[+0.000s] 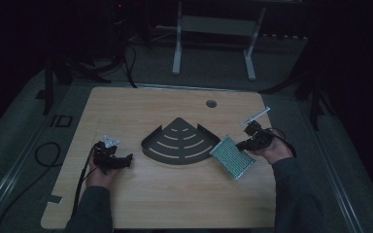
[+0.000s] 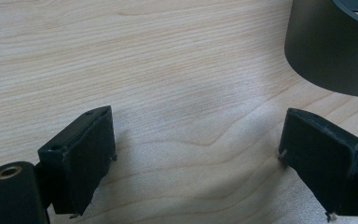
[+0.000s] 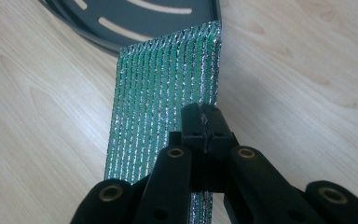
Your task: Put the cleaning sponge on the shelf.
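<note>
Right gripper (image 3: 204, 122): jaws pinched on green scouring pad (image 3: 165, 88)
Pad: lifted, beside dark corner tray (image 1: 178, 141)
Left gripper (image 2: 196, 163): jaws spread, over bare wooden table (image 1: 165, 194)

Both sleeves (image 1: 291, 194) are dark, grey-ish long ones reaching to the wrists. The left tool (image 1: 126, 159) is matte black with a small pale grey three-cornered plate (image 1: 109, 141) on top and a black cable (image 1: 81, 182) trailing off the back. Up close its two pads (image 2: 81, 161) are blocky black slabs with slightly frayed edges, tiny pale specks at the corners, plus a brass-coloured ring in a round black boss. The right tool (image 3: 205, 122) is the same black plastic: chunky linkage arms with brass-looking rivets at each pivot, and a whitish rod (image 1: 256, 116) sticking out of its top.
</note>
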`<state>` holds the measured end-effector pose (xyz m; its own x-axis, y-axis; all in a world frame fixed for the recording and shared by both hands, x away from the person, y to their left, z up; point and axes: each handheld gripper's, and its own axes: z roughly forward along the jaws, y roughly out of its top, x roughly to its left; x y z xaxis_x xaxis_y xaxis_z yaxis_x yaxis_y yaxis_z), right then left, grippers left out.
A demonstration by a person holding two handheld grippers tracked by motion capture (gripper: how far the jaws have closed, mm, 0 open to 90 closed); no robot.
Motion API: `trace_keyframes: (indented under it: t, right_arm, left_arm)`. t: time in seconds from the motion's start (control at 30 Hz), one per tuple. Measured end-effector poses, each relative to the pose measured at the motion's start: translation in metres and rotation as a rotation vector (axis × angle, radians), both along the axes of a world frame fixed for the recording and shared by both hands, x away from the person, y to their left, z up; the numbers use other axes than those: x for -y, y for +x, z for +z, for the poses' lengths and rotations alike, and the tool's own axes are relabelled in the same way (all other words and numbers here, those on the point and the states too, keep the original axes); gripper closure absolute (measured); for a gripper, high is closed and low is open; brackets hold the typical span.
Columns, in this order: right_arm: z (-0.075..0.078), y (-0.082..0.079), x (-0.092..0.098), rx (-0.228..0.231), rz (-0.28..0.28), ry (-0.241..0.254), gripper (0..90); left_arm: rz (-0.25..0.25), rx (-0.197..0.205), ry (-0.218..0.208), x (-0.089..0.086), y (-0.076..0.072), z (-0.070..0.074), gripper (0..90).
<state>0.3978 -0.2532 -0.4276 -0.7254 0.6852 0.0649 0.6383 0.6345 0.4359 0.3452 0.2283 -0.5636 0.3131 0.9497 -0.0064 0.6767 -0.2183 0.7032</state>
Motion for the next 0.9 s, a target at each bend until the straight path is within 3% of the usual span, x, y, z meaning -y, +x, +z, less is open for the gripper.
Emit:
trace_keyframes:
  t: [0.9]
  right_arm:
    - [0.017, 0.024, -0.026, 0.043, 0.022, 0.015, 89.6]
  left_arm:
    - [0.0, 0.001, -0.002, 0.0, 0.0, 0.0, 10.8]
